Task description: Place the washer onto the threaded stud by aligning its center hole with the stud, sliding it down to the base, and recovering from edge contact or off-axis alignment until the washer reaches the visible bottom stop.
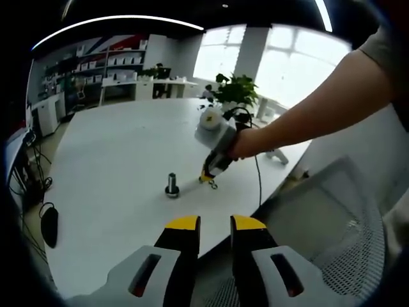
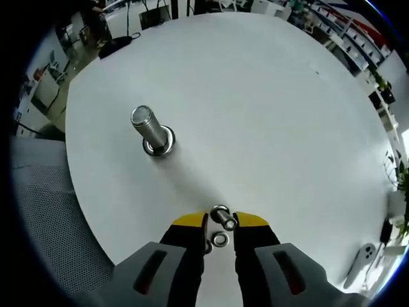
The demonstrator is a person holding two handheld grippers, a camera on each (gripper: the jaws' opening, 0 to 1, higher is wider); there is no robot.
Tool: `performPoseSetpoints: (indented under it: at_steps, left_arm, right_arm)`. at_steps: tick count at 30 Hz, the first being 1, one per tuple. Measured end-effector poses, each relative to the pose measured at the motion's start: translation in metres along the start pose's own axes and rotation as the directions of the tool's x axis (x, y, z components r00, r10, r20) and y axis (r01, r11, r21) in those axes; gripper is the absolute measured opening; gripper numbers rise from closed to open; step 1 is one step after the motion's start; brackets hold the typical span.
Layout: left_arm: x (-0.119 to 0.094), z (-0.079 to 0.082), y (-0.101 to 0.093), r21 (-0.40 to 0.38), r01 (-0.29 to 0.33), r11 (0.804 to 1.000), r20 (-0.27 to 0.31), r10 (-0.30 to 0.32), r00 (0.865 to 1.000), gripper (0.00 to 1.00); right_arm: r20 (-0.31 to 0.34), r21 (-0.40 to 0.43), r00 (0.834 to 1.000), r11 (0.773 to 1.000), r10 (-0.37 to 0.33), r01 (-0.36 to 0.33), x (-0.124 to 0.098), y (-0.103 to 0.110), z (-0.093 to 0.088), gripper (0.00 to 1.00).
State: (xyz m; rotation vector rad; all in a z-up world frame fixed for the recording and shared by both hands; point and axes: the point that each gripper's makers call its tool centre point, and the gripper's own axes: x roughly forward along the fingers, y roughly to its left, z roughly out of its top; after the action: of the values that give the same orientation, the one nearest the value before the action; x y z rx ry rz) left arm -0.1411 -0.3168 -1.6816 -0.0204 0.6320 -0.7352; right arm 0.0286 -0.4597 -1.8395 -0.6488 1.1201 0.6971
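A threaded steel stud (image 2: 148, 126) stands upright on the round white table (image 2: 268, 102), with a metal ring around its base. My right gripper (image 2: 221, 220) hovers just above the table, near side of the stud, shut on a small washer (image 2: 223, 217) pinched at its yellow tips. A second washer (image 2: 220, 240) lies on the table under the jaws. In the left gripper view the stud (image 1: 172, 184) sits left of the right gripper (image 1: 209, 178), held by a person's arm. My left gripper (image 1: 215, 224) hangs back over the table's near edge, jaws slightly apart, nothing between them.
A grey mesh chair (image 1: 348, 224) stands at the table's edge, next to my left gripper. A potted plant (image 1: 234, 89) and a white handheld device (image 2: 360, 263) sit at the table's far side. A black cable (image 1: 258, 182) runs over the edge.
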Motion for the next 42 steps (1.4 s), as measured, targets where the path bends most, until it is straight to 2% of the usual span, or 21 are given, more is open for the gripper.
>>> performPoseSetpoints:
  at_steps: [14,25,35,42]
  left_arm:
    - [-0.001,0.001,0.001,0.002,-0.006,1.0,0.008,0.006,1.0,0.16]
    - [0.0,-0.001,0.001,0.005,-0.011,1.0,-0.004,0.011,1.0,0.16]
    - [0.0,-0.002,0.003,0.003,-0.022,1.0,-0.01,0.022,1.0,0.16]
    - [0.0,-0.002,0.003,0.004,-0.024,1.0,-0.011,0.024,1.0,0.16]
  right_arm:
    - [-0.03,0.047,0.999,0.999,0.013,-0.011,-0.008,0.006,-0.035,0.2]
    - [-0.041,0.079,0.998,0.996,0.044,-0.041,-0.002,0.017,-0.04,0.2]
    - [-0.022,0.104,0.998,0.993,0.051,-0.049,0.0,0.02,-0.038,0.17]
    - [0.0,0.035,0.998,0.998,0.061,-0.061,-0.001,0.029,-0.039,0.16]
